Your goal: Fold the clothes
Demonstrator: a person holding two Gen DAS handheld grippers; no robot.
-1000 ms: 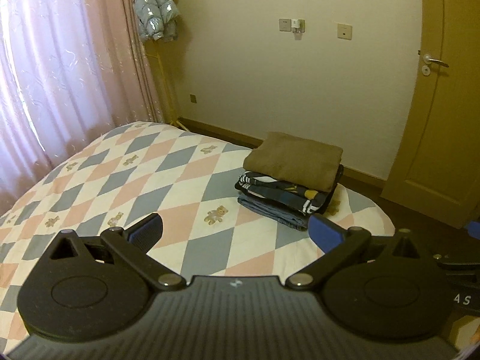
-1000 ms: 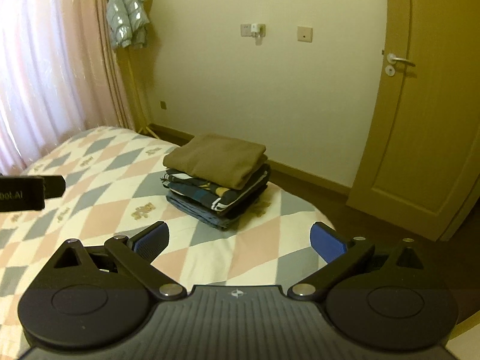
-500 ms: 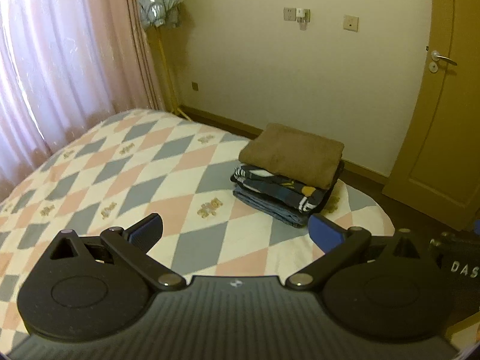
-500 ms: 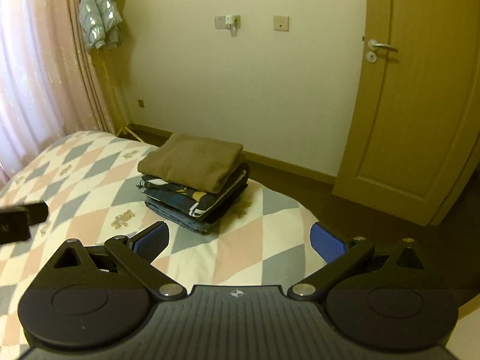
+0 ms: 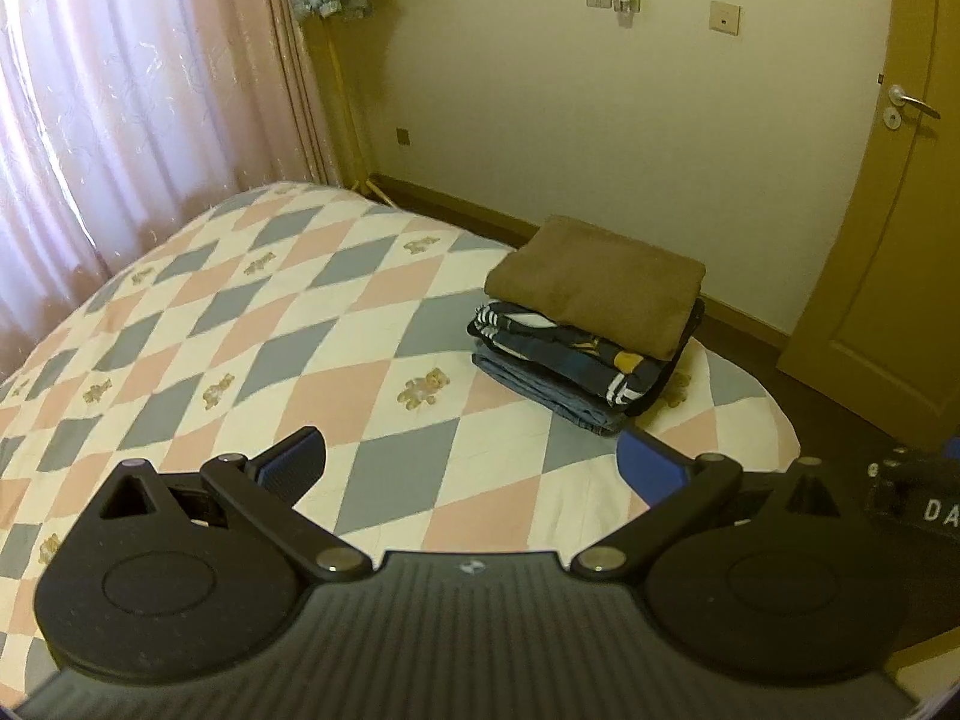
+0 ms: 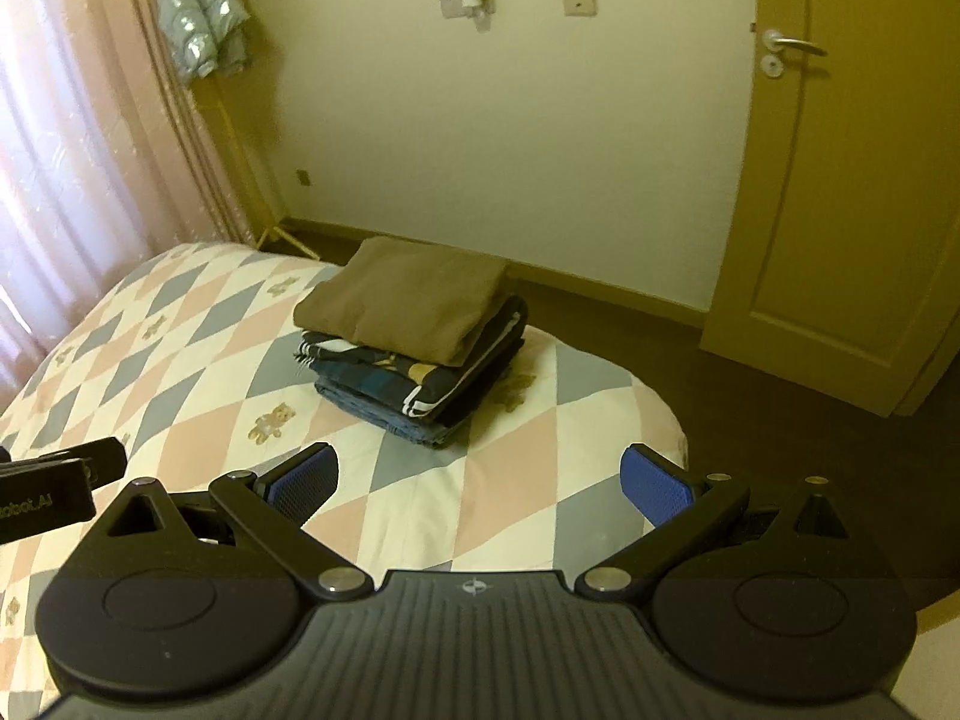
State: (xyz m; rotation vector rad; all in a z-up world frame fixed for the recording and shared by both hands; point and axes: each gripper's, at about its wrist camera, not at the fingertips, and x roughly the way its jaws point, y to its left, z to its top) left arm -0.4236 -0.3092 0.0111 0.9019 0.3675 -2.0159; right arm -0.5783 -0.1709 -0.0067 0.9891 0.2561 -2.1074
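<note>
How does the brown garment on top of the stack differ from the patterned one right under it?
The brown garment is one plain colour; the patterned garment is dark navy with white stripes and yellow patches. The brown garment lies on top with its whole upper face showing; the patterned garment shows only its folded edges beneath. Both are folded flat in one stack on the bed, and neither set of tongs touches them.

The right gripper (image 6: 477, 480) hangs over the bed (image 6: 198, 360) with its jaws wide apart and nothing between them. Beyond it, a stack (image 6: 414, 348) of folded clothes sits near the bed's far corner, a brown piece (image 6: 402, 297) on top.
</note>
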